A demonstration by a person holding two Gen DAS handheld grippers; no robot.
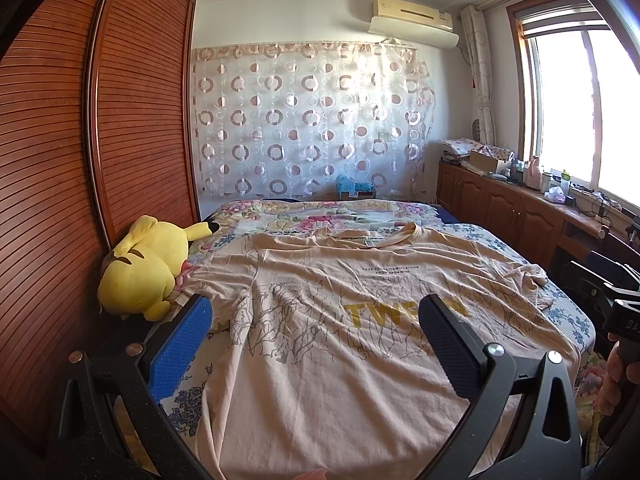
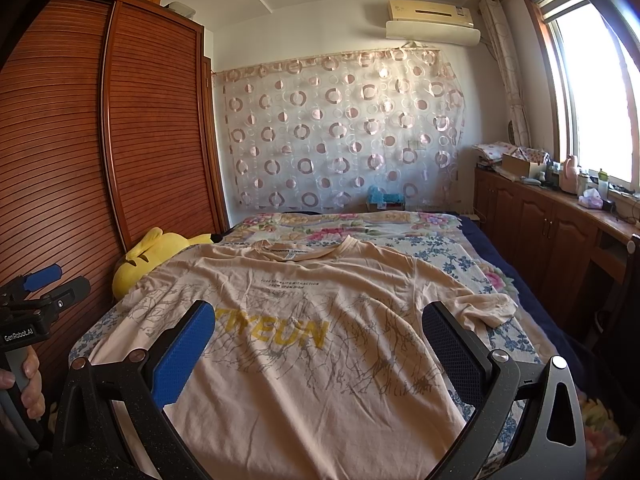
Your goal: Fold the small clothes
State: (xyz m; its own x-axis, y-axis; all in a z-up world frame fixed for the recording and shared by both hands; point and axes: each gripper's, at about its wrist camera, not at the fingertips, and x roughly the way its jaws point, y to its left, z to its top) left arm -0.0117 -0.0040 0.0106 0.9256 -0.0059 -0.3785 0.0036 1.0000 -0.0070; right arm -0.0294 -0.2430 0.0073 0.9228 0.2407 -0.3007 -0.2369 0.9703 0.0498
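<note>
A: The setting was a bedroom; a bed (image 1: 568, 320) with a floral cover filled the middle, a louvred wooden wardrobe (image 1: 132, 112) stood to the left of the bed, and a curtain (image 1: 308, 120) with ring patterns hung on the wall beyond the bed.

B: Where did the garment lie?

A: A beige T-shirt (image 1: 340, 320) lay spread flat on the bed, front up, with yellow lettering across the chest and its collar (image 2: 344, 246) toward the far end of the bed. Its right sleeve (image 2: 484, 308) was bunched near the bed's right edge.

B: And the tongs?

A: The left gripper (image 1: 316, 332) hung above the near part of the bed with its jaws spread wide and nothing between them. The right gripper (image 2: 316, 340) was released likewise, over the shirt's lower half, touching no cloth. A hand (image 2: 24, 384) held the left tool's handle beside the bed's left edge.

B: Anything else by the bed?

A: A yellow plush toy (image 1: 140, 268) lay at the bed's left edge against the wardrobe, touching the shirt's left sleeve. A window (image 1: 580, 100) and low cabinets (image 1: 500, 208) ran along the bed's right side; an air conditioner (image 1: 412, 20) was mounted on the wall above the curtain.
</note>
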